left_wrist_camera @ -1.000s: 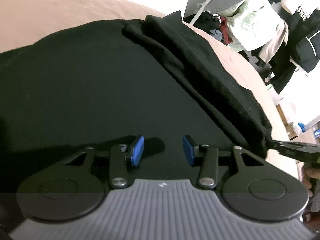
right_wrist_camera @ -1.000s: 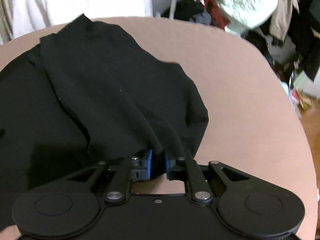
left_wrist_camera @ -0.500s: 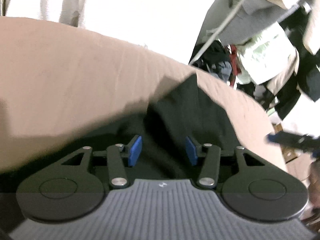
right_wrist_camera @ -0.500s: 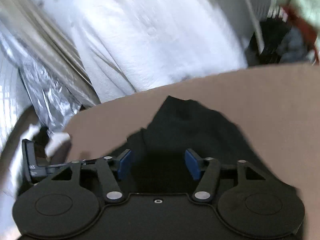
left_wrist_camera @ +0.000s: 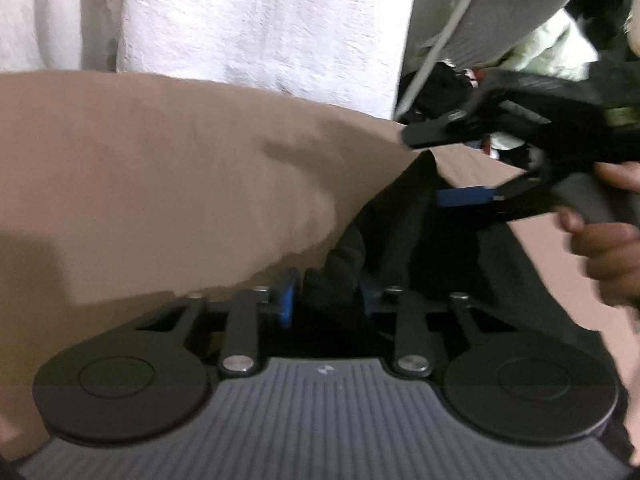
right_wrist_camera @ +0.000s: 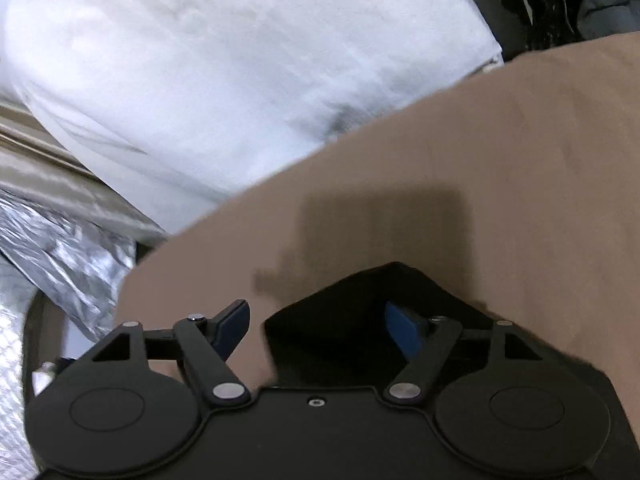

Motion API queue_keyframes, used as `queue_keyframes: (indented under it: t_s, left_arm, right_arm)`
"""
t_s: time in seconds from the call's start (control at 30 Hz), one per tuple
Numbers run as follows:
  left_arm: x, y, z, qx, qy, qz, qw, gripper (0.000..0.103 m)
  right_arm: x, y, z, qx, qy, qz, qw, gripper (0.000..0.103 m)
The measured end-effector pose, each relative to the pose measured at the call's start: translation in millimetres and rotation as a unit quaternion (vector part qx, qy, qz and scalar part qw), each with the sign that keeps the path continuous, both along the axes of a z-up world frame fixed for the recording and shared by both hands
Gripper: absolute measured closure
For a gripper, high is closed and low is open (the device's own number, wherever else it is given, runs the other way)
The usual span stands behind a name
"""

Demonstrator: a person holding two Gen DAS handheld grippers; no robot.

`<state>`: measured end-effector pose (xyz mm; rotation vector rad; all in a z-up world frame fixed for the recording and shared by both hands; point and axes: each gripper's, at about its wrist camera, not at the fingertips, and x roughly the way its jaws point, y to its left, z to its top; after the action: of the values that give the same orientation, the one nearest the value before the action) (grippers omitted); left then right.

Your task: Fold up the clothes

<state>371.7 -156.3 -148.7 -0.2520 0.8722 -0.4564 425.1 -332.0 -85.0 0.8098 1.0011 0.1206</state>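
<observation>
The black garment [left_wrist_camera: 400,240] lies on the brown bed cover [left_wrist_camera: 160,180], and its far corner tapers to a point. My left gripper [left_wrist_camera: 328,298] has its blue pads pressed against a thick fold of the garment's edge and is shut on it. In the right wrist view, another corner of the black garment [right_wrist_camera: 352,320] lies between the wide-apart fingers of my right gripper [right_wrist_camera: 316,324], which is open. The right gripper [left_wrist_camera: 422,168] also shows in the left wrist view, held by a hand [left_wrist_camera: 608,248], hovering over the far corner.
White fabric [left_wrist_camera: 240,20] hangs beyond the bed's far edge. A heap of clothes [left_wrist_camera: 560,48] and a grey hanging garment [left_wrist_camera: 500,8] sit at the right. Silver foil-like material [right_wrist_camera: 60,248] lies past the brown cover [right_wrist_camera: 500,160] on the left.
The right gripper let go of the fold it carried and opened. Both grippers moved to the garment's far edge. The left gripper's fingers have closed in on a fold.
</observation>
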Motion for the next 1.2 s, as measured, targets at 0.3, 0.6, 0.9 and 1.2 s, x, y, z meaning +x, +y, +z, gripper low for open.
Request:
queue_keyframes:
  t_s: [0.3, 0.6, 0.9, 1.2]
  left_arm:
    - [-9, 13, 8, -0.034, -0.013, -0.004, 0.9993, 0.083]
    - [-37, 40, 30, -0.110, -0.073, 0.041, 0.9904, 0.086]
    - [-62, 68, 23, -0.052, -0.048, 0.064, 0.9955, 0.095]
    - [-80, 65, 24, -0.060, 0.003, 0.047, 0.9971, 0.055]
  right_arm:
    - [-14, 41, 23, -0.096, -0.063, 0.090, 0.989, 0.096]
    - [-49, 35, 60, -0.131, -0.190, 0.060, 0.971, 0.098]
    - [-28, 36, 46, -0.104, -0.109, 0.026, 0.988, 0.085]
    - [-82, 28, 72, -0.115, -0.155, -0.034, 0.981, 0.055]
